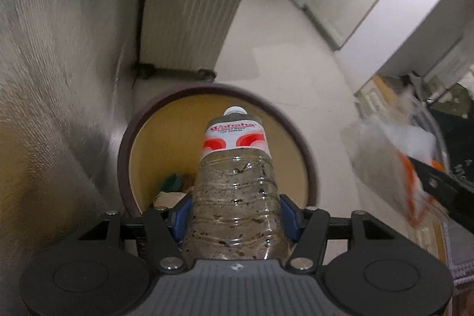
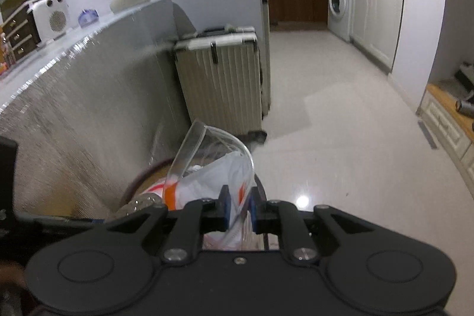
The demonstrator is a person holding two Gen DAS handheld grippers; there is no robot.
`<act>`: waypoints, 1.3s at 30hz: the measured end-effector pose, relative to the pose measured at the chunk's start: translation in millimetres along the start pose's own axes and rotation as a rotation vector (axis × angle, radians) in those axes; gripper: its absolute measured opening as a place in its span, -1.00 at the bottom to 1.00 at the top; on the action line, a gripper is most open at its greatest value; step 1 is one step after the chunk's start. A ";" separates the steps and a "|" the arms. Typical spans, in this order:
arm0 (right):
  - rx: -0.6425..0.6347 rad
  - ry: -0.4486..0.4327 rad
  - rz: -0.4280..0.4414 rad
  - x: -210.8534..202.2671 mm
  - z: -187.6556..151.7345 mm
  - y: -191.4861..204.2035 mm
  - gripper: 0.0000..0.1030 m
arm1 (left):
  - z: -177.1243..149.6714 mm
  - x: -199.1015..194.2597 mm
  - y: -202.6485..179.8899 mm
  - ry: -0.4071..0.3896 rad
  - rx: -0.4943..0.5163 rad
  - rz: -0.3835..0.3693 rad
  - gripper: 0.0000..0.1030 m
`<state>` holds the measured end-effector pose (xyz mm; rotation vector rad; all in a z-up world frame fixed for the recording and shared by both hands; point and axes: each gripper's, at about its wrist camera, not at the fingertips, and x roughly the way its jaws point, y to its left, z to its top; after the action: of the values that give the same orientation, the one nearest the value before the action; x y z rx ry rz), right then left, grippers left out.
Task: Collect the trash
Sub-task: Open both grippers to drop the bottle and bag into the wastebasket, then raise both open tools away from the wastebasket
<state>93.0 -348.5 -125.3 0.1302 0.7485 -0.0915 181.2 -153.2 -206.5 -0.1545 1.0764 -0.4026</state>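
My left gripper (image 1: pixel 235 216) is shut on a clear plastic bottle (image 1: pixel 235 182) with a red and white label and a white cap. It holds the bottle over the open mouth of a round bin (image 1: pixel 308 156) with a dark rim and yellow inside. Some trash (image 1: pixel 171 188) lies at the bin's bottom. My right gripper (image 2: pixel 239 208) is shut on a clear plastic bag (image 2: pixel 207 168) with white and orange wrapping inside. It hangs beside the bin's rim (image 2: pixel 148 171). The bag also shows blurred in the left wrist view (image 1: pixel 391 156).
A ribbed beige suitcase (image 2: pixel 220 79) stands just behind the bin. A silver textured counter wall (image 2: pixel 74 114) runs along the left. White tiled floor (image 2: pixel 340 138) stretches right toward a washing machine (image 2: pixel 339 5) and white cabinets (image 2: pixel 376 14).
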 end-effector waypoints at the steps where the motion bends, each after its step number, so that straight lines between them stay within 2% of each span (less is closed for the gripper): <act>1: 0.002 0.013 -0.001 6.2 0.1 0.8 -0.74 | 3.4 8.5 4.1 0.008 -0.007 0.003 0.17; 5: 0.005 0.066 0.001 33.0 0.1 4.4 -0.74 | 13.6 36.3 11.3 0.024 -0.001 0.018 0.25; 6: 0.002 0.074 0.000 38.1 0.3 5.1 -0.74 | 12.5 40.8 13.0 0.023 0.005 0.031 0.36; 7: -0.002 0.083 -0.002 44.5 0.5 6.3 -0.74 | 12.3 44.0 14.9 0.025 0.007 0.055 0.68; 8: -0.006 0.093 -0.006 51.0 0.7 7.3 -0.74 | 10.8 43.7 14.6 0.020 0.010 0.079 0.81; 11: -0.004 0.124 -0.005 69.7 2.4 8.5 -0.74 | 0.5 36.2 13.2 0.000 0.056 0.119 0.82; 19: 0.000 0.144 0.063 99.6 16.4 20.7 -0.73 | -18.0 16.5 19.5 -0.021 0.061 0.148 0.85; 22: -0.047 0.163 0.069 113.1 19.4 30.8 -0.71 | -18.4 14.6 22.8 -0.021 0.056 0.157 0.89; 25: -0.136 0.219 0.035 130.7 16.3 41.2 -0.55 | -18.5 15.9 21.2 -0.010 0.058 0.159 0.94; 28: -0.153 0.219 0.026 129.9 11.3 43.1 -0.22 | -18.6 19.8 21.5 0.006 0.058 0.157 0.99; 29: -0.142 0.219 0.035 127.0 9.2 41.6 -0.05 | -18.8 20.8 22.5 0.011 0.058 0.158 1.00; 39: -0.107 0.255 0.052 99.1 -6.3 28.2 -0.01 | -22.9 16.8 15.9 0.045 0.064 0.157 1.00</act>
<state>164.7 -323.4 -195.1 0.0600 1.0019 0.0151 171.9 -143.6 -236.2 -0.0039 1.1099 -0.3000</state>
